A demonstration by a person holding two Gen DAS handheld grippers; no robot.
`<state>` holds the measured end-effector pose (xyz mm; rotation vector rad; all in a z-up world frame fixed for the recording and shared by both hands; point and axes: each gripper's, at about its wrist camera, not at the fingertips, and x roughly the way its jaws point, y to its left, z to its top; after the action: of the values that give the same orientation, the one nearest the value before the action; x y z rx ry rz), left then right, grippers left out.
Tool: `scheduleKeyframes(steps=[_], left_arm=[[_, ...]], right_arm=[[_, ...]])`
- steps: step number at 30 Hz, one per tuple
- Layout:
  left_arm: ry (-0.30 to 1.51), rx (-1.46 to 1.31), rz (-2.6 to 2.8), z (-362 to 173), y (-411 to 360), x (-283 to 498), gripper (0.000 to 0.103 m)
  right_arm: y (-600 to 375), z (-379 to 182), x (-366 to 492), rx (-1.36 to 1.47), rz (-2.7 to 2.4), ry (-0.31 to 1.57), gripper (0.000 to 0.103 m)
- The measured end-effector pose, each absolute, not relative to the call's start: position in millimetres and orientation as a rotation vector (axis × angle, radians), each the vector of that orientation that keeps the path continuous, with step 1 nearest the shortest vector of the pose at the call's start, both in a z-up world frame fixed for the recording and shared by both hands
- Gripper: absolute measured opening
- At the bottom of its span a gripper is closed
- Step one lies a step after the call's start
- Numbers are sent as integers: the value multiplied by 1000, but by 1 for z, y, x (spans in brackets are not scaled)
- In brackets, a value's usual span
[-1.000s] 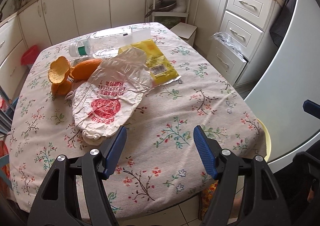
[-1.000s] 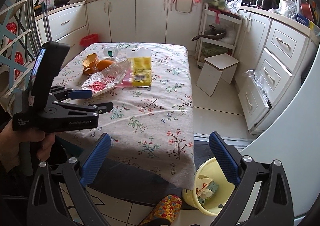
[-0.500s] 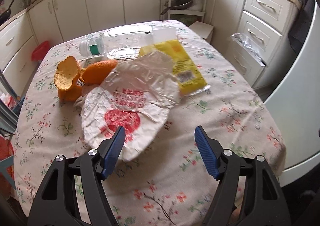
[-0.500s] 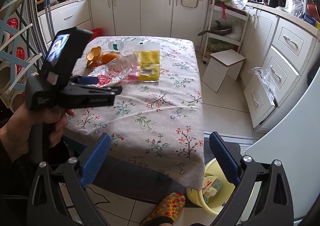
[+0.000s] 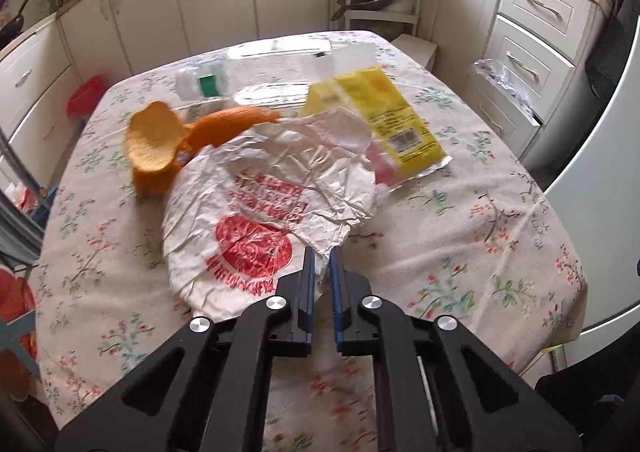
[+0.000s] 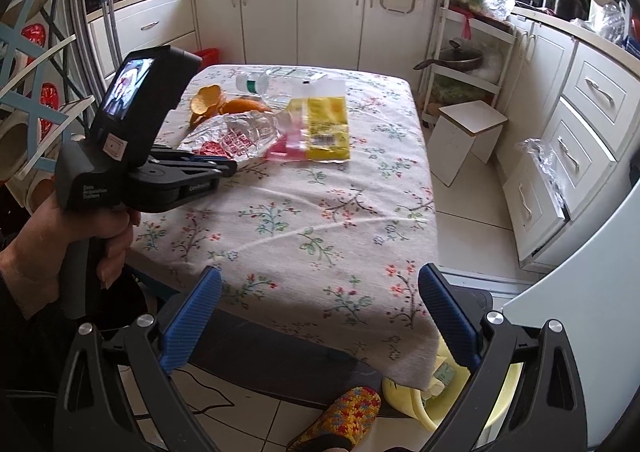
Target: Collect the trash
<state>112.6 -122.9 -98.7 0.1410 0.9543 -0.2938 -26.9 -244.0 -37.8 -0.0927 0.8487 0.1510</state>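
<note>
A yellow basin (image 6: 496, 396) sat on the floor by the table's (image 6: 304, 228) near corner, holding scraps too hidden by the tablecloth and finger to identify. On the table lay a crumpled white wrapper (image 5: 264, 212) with red print, beside orange peel (image 5: 160, 140), a clear plastic bottle (image 5: 256, 72) and a yellow packet (image 5: 384, 120). The left gripper (image 5: 322, 264) was closing, pinching the wrapper's near edge. The right gripper (image 6: 320, 316) stood wide, holding nothing.
</note>
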Motion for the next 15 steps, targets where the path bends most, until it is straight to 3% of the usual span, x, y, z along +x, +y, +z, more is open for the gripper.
scheduleKeyframes(steps=[13, 15], left_arm=[[1006, 68, -323, -88, -72, 98, 5], [1008, 84, -335, -88, -71, 97, 9]], right_arm=[[-210, -54, -11, -134, 186, 876, 94], [-208, -59, -7, -130, 184, 883, 94]])
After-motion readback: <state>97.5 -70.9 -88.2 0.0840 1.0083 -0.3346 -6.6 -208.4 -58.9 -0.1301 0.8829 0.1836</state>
